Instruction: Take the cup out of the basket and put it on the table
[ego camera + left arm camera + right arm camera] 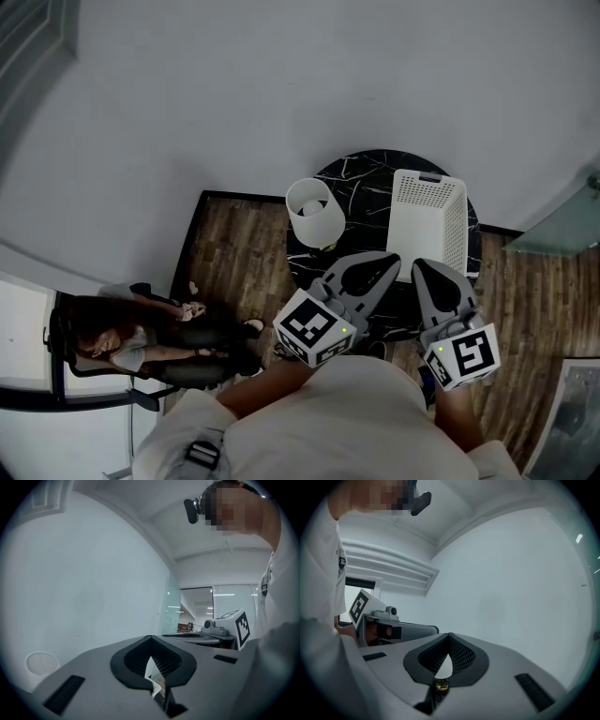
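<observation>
A white cup (314, 211) stands upright on the left side of the round black marble table (361, 173), outside the white perforated basket (428, 220) that sits on the table's right half. My left gripper (392, 262) and right gripper (424, 268) are held side by side near the table's front edge, both shut with nothing in them. In the left gripper view the jaws (151, 639) meet at their tips and tilt up at the wall; the cup (41, 663) shows low at the left. The right gripper (449, 637) also tilts up at a bare wall.
A person (141, 342) sits in a chair on the wood floor (234, 253) to the left of the table. A white wall runs behind the table. A glass panel (567, 220) stands at the right.
</observation>
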`<act>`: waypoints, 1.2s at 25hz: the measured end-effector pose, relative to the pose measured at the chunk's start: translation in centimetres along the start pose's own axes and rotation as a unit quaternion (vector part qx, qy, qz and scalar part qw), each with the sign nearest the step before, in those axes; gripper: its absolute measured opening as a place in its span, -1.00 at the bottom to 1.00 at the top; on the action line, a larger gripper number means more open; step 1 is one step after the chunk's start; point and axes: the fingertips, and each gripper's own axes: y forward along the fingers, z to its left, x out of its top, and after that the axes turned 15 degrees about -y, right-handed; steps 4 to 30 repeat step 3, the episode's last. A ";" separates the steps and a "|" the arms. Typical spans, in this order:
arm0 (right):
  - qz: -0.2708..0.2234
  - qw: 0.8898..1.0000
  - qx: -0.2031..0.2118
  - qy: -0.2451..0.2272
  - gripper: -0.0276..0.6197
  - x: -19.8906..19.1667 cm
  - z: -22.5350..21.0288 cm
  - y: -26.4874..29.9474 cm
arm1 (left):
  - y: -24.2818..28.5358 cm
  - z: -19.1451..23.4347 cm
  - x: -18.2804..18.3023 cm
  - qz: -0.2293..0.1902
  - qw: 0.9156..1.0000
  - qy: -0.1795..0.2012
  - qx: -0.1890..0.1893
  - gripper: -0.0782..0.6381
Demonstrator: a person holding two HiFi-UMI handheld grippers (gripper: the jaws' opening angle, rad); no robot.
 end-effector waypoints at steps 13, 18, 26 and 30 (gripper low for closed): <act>-0.001 1.000 -0.001 0.001 -0.90 -0.1 0.2 -0.5 | -0.1 -0.5 -0.2 -0.001 1.000 -0.001 -0.002 -0.77; -0.001 1.000 -0.001 0.001 -0.90 -0.1 0.2 -0.5 | -0.1 -0.5 -0.2 -0.001 1.000 -0.001 -0.002 -0.77; -0.001 1.000 -0.001 0.001 -0.90 -0.1 0.2 -0.5 | -0.1 -0.5 -0.2 -0.001 1.000 -0.001 -0.002 -0.77; -0.001 1.000 -0.001 0.001 -0.90 -0.1 0.2 -0.5 | -0.1 -0.5 -0.2 -0.001 1.000 -0.001 -0.002 -0.77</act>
